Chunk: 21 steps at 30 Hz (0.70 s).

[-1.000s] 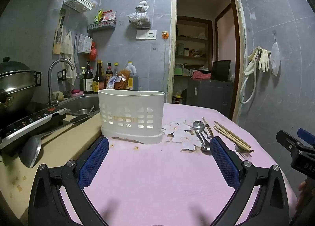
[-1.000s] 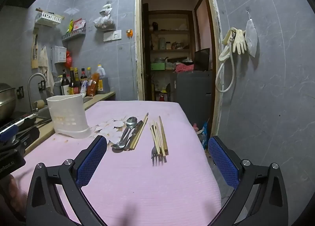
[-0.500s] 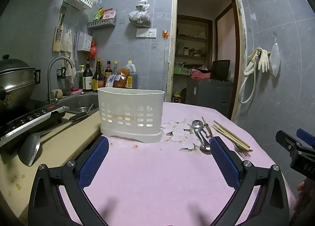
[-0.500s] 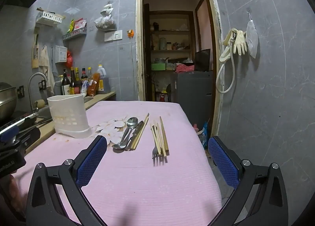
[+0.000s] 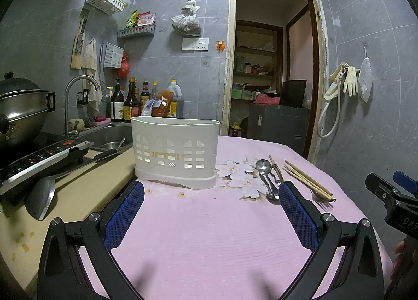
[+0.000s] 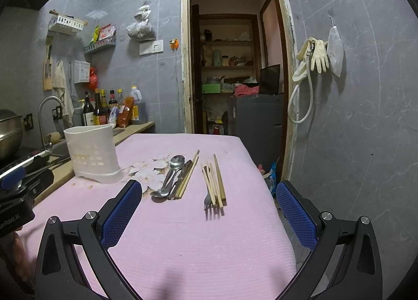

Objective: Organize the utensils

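On the pink desk, spoons and chopsticks lie beside the white caddy; left gripper and right gripper hover, jaws spread, holding nothing.

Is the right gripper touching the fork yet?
Apart. The right wrist view shows the right gripper open, with bare pink tablecloth between both blue pads and the fork, which lies beside the chopsticks.

To my left sit a pot, a sink and bottles; gloves hang right of the doorway.
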Each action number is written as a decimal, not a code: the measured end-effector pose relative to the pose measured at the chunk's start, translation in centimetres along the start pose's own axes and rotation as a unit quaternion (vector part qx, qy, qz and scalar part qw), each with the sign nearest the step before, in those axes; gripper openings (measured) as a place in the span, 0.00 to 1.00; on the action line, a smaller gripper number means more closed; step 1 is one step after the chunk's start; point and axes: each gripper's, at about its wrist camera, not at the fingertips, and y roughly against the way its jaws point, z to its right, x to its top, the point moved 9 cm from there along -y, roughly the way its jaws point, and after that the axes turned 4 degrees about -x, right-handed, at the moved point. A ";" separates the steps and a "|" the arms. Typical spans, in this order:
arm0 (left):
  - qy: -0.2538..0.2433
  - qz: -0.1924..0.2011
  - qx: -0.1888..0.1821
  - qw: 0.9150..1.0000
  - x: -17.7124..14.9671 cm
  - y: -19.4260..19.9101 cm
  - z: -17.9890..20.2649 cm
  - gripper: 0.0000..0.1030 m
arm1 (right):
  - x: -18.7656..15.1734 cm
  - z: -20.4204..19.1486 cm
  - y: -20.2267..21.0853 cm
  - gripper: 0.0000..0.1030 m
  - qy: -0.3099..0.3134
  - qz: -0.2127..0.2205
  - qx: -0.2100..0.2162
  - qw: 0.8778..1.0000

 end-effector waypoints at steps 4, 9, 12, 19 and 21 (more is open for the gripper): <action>0.000 0.000 0.000 1.000 0.0 0.0 0.0 0.98 | 0.0 -0.1 0.1 1.00 0.000 0.000 0.000 1.000; -0.001 0.000 0.000 1.000 0.0 0.0 0.0 0.98 | 0.0 -0.1 0.0 1.00 0.000 0.000 0.000 1.000; 0.000 0.000 0.000 1.000 0.0 0.0 0.0 0.98 | 0.1 -0.1 0.1 1.00 0.000 0.000 0.000 1.000; 0.000 0.001 0.000 1.000 0.1 0.2 0.0 0.98 | 0.2 -0.1 0.1 1.00 0.000 0.001 0.000 1.000; 0.000 0.001 0.000 1.000 0.1 0.2 0.0 0.98 | 0.1 -1.0 0.3 1.00 0.000 0.001 0.000 1.000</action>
